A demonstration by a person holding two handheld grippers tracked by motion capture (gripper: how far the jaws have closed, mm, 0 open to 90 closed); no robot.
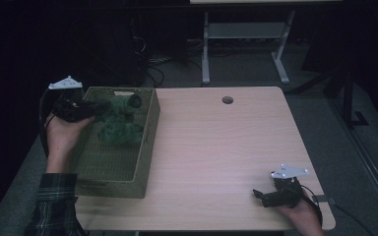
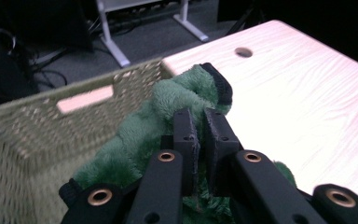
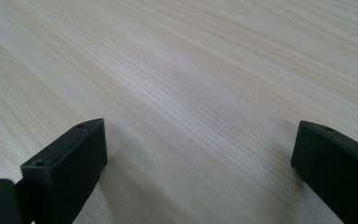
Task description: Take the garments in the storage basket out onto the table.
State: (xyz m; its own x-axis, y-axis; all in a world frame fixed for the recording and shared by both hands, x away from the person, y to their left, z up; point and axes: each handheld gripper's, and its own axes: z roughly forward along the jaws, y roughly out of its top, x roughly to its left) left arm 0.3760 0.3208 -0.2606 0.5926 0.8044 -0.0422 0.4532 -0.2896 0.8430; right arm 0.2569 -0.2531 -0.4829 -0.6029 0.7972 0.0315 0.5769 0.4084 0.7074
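A green fuzzy cloth piece [image 1: 120, 127] with a black cuff hangs over the woven olive basket [image 1: 146, 147] at the table's left end. My left gripper [image 1: 104, 105] is shut on its upper part and holds it above the basket's inside. In the left gripper view the two jaws [image 2: 201, 122] pinch the plush fabric [image 2: 165, 100], and the black cuff [image 2: 220, 86] curls just beyond them. My right gripper [image 1: 259, 194] rests low over the table's front right corner. Its jaws [image 3: 198, 144] stand wide open over bare wood with nothing between them.
The basket's near wall [image 2: 25, 128] has a handle slot in it. The light wooden table [image 1: 216, 142] has a round cable hole [image 1: 227, 100] at its far edge. Behind the table stand a white desk frame [image 1: 205, 44] and cables on a dark floor.
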